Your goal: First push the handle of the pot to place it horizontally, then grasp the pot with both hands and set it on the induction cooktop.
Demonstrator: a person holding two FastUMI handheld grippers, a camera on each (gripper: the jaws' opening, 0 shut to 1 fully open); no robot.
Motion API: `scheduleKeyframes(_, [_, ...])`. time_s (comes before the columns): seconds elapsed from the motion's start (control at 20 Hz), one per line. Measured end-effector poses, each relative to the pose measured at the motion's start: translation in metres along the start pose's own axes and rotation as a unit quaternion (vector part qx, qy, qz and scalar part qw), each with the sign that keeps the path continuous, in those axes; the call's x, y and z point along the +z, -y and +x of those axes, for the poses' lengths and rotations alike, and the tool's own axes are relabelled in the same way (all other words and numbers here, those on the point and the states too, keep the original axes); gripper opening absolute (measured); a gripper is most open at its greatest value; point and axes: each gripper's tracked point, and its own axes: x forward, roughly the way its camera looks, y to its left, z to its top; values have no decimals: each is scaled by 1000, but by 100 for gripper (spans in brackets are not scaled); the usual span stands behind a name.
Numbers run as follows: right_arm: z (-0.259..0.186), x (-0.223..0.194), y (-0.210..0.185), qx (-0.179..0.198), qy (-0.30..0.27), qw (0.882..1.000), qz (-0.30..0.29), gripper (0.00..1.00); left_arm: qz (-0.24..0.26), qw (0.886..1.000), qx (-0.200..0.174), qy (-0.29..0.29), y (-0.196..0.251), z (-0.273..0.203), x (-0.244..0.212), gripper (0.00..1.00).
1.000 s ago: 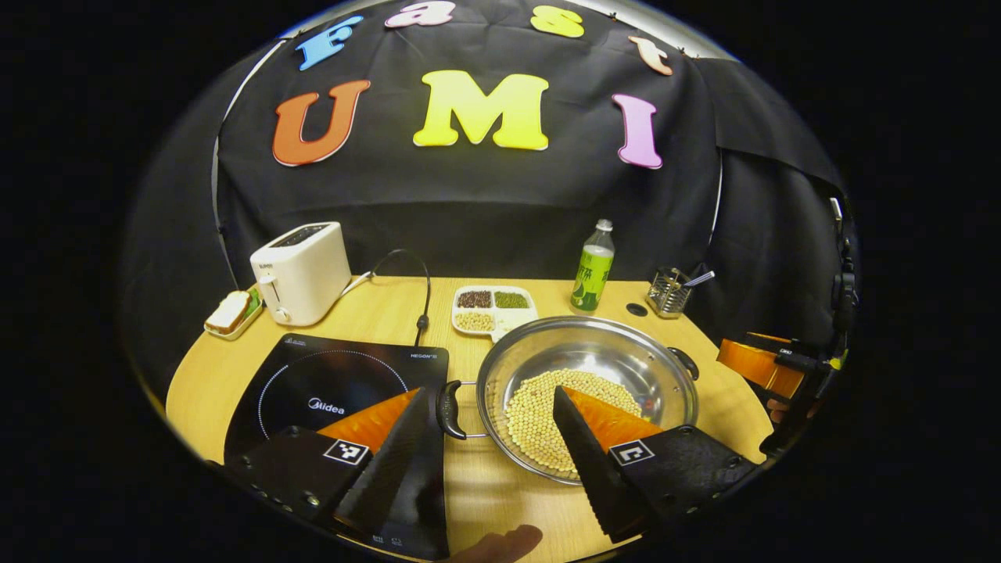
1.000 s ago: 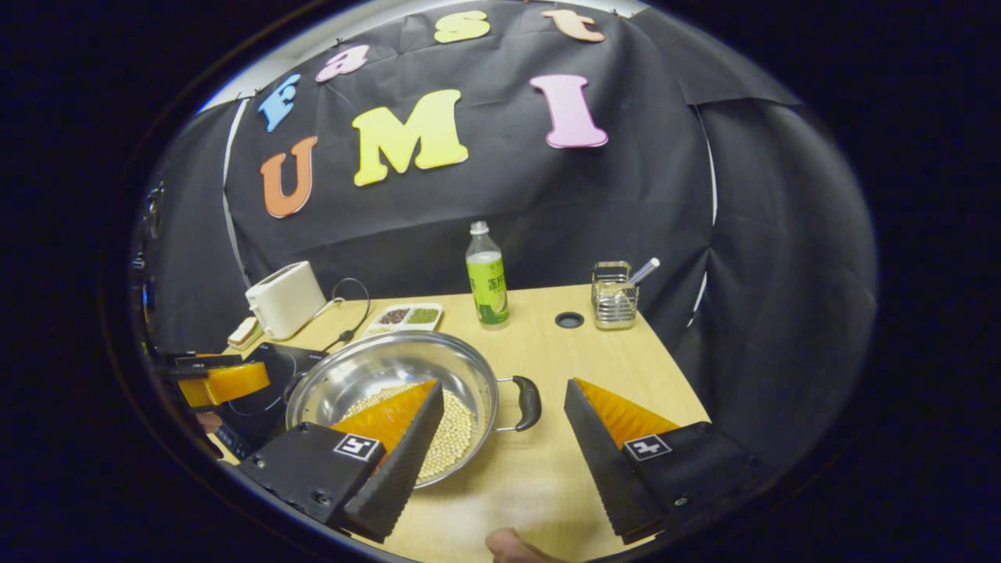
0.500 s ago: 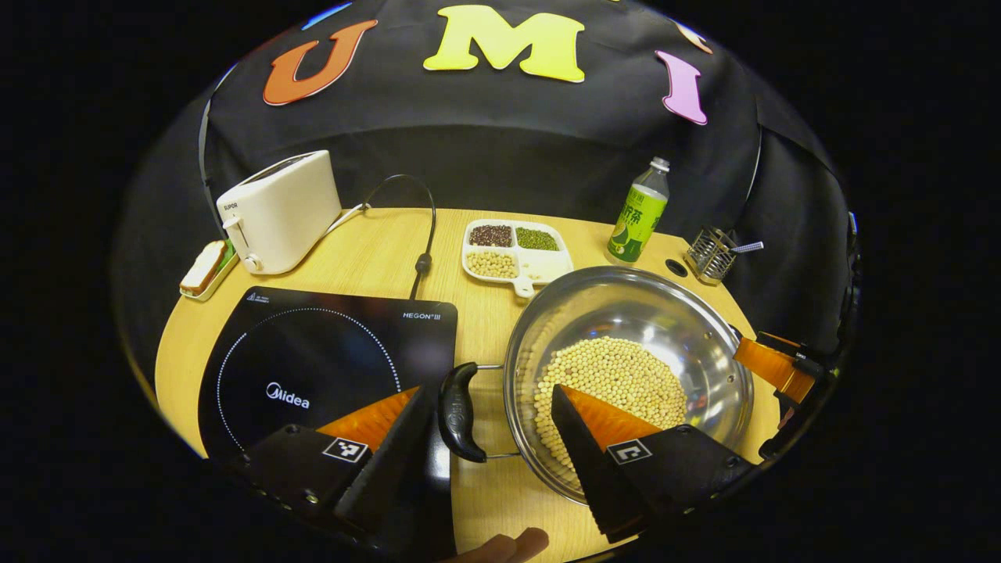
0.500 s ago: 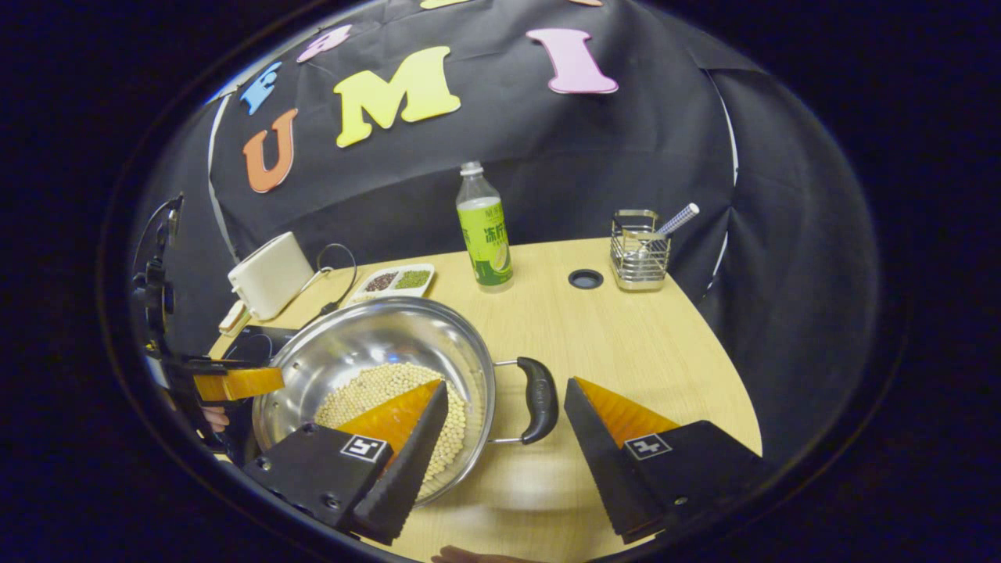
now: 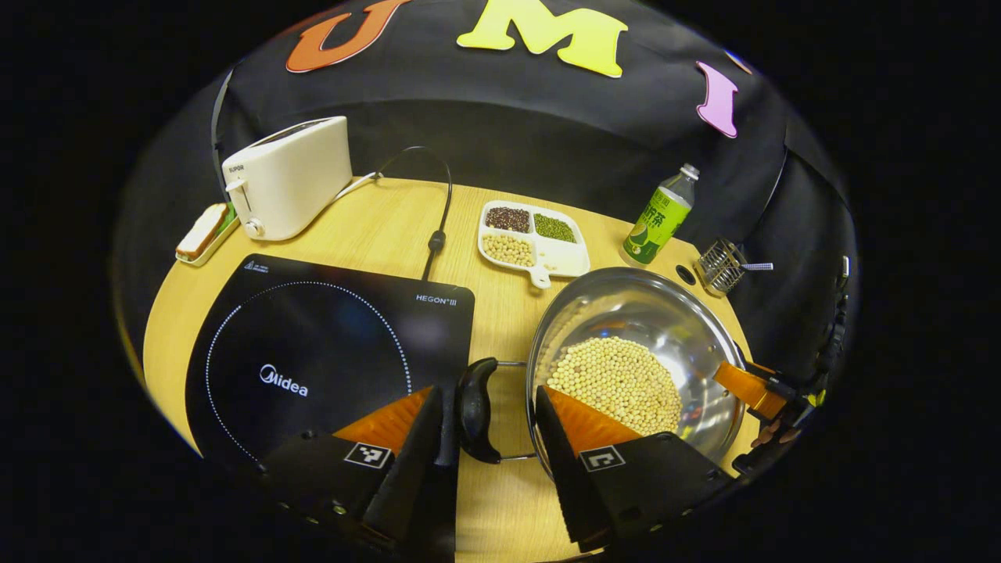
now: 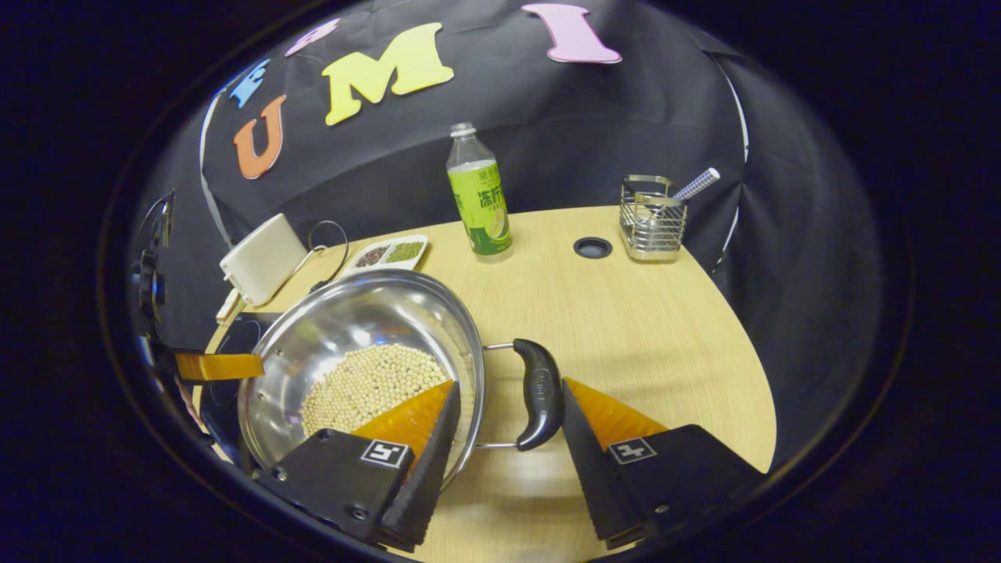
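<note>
The pot (image 5: pixel 637 352) of beans sits on the table (image 6: pixel 649 313) beside the cooktop (image 5: pixel 313 352). Both claws, left (image 5: pixel 489 418) and right (image 6: pixel 508 414), straddle its side handles, jaws apart, seemingly not yet pressing.

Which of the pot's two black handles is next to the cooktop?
The handle between the left hand-held gripper's fingers: it faces the black cooktop. The other handle points over bare table.

Steel pot (image 5: pixel 672 313) of beans beside cooktop (image 5: pixel 313 352)
</note>
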Motion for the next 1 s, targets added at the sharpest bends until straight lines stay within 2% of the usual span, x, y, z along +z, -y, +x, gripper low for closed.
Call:
scheduleKeyframes(0.05, [1, 3, 0, 0, 2, 1000, -2, 71, -1, 1000, -3, 0, 0, 0, 2, 67])
scheduleKeyframes(0.1, [0, 3, 0, -2, 0, 1000, -2, 76, -3, 1000, -6, -4, 0, 0, 1, 67])
scheduleKeyframes(0.15, [1, 4, 3, -6, -2, 1000, 3, 68, -9, 1000, -15, -8, 3, 0, 0, 67])
scheduleKeyframes(0.25, [6, 2, 5, -12, -9, 1000, 14, 66, -8, 1000, -19, -11, 3, -1, 1, 46])
scheduleKeyframes(0.3, [6, 0, 4, -14, -13, 1000, 12, 68, -4, 1000, -20, -10, 2, 1, 0, 57])
scheduleKeyframes(0.35, [7, 0, 4, -15, -17, 1000, 7, 66, -2, 1000, -20, -10, 3, 2, -1, 57])
scheduleKeyframes(0.5, [6, -2, 4, -17, -25, 999, 11, 66, -6, 1000, -24, -12, 4, 1, -2, 57])
scheduleKeyframes(0.55, [5, -3, 5, -19, -28, 999, 15, 65, -7, 1000, -25, -14, 5, 2, -4, 46])
scheduleKeyframes(0.65, [-3, -10, 7, -19, -33, 999, 24, 63, -6, 999, -28, -15, 7, -4, -7, 65])
scheduleKeyframes(0.7, [-8, -13, 8, -19, -35, 999, 27, 62, 0, 1000, -28, -15, 8, -7, -10, 55])
scheduleKeyframes(0.9, [-20, -21, 13, -24, -38, 998, 32, 61, 9, 999, -23, -20, 14, -13, -20, 51])
scheduleKeyframes(1.0, [-27, -28, 13, -19, -41, 998, 41, 58, 5, 999, -25, -22, 14, -18, -26, 51])
